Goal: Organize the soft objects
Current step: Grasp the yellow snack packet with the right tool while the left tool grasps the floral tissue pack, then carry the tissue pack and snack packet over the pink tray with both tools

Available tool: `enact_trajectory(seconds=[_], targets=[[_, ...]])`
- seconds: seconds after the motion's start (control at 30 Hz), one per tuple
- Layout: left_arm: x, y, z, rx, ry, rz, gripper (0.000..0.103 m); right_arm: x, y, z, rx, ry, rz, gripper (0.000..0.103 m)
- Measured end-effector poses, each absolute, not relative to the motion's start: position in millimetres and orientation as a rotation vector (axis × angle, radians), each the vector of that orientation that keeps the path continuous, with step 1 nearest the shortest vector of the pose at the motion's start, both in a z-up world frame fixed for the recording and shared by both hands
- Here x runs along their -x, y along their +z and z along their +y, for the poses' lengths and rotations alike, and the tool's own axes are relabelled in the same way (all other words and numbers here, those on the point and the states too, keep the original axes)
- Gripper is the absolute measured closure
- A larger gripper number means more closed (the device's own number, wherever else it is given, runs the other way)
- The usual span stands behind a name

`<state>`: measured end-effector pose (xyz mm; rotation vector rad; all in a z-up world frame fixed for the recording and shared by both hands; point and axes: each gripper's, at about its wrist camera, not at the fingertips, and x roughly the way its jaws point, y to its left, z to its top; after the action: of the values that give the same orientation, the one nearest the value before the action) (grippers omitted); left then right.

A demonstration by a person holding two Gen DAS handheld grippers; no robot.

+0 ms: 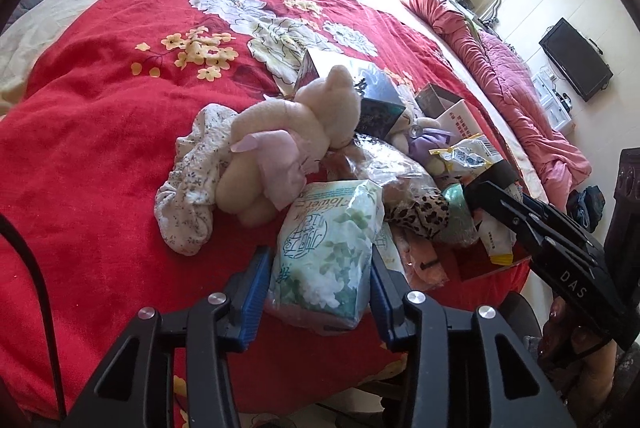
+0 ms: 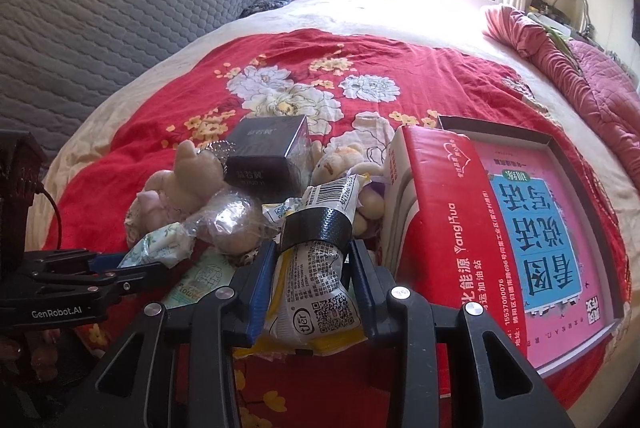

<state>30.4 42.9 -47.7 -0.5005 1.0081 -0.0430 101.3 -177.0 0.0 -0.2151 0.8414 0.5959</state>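
My left gripper is shut on a green-and-white floral tissue pack, its blue pads pressing both sides. My right gripper is shut on a crumpled white-and-yellow snack packet wrapped with a black band. Just beyond lies a pile on the red floral blanket. The pile holds a cream teddy bear in a pink dress, a white flowered cloth, a small bear in purple and a leopard-print cloth. In the left wrist view the right gripper comes in from the right.
A dark glossy box stands behind the toys. A red carton and a tray holding a pink book lie to the right. A clear bag with a plush thing sits in the pile. A pink quilt lines the bed's far edge.
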Motion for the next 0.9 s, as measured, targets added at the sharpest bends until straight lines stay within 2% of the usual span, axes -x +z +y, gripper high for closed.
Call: enact_trajectory(seconds=[0.37,0.9], targets=[[-21,-26,14,0.44,-0.075,0.988,0.057,-95,23,-194,0.159,0.612,0.772,0.065],[-40,39,-33,0.312,-0.078,0.875,0.057,-87,64,-237,0.094,0.592,0.63,0.065]])
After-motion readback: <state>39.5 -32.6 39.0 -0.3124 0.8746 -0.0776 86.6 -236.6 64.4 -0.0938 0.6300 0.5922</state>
